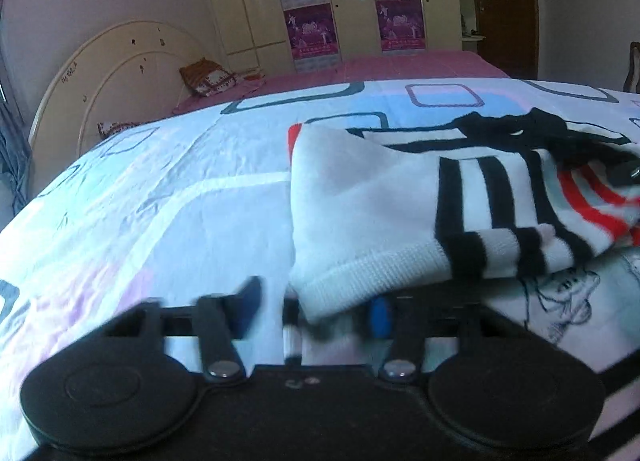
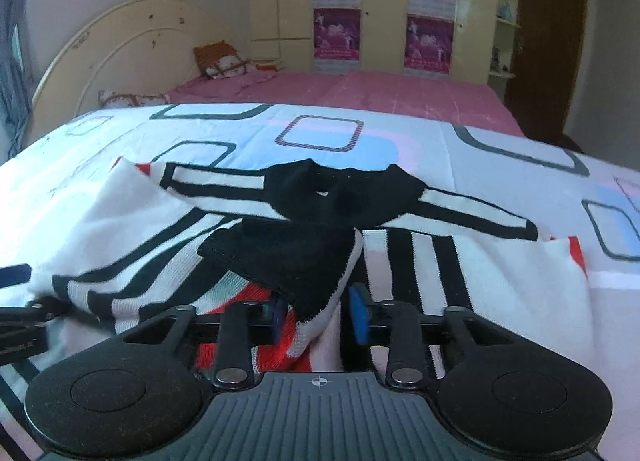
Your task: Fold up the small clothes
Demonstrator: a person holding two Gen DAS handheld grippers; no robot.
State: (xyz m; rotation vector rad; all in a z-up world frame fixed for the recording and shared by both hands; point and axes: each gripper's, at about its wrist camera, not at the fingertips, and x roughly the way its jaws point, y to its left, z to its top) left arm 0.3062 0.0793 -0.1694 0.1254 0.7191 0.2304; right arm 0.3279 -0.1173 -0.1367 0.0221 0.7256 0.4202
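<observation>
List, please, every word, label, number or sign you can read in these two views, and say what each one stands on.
None can be read.
Four magenta posters on the wardrobe doors: white print and pale strips below, too small and blurred to read.
Striped garment: only stripes, no lettering visible.
Patterned bedsheet: faint line drawings, no legible words.

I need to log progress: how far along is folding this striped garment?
Partly done: the white ribbed hem of the striped garment is already turned over its body. In hand: the right gripper pinches a black-and-white edge, and the left gripper sits open at the hem. Left: the black sleeves lie spread on the patterned sheet.
</observation>
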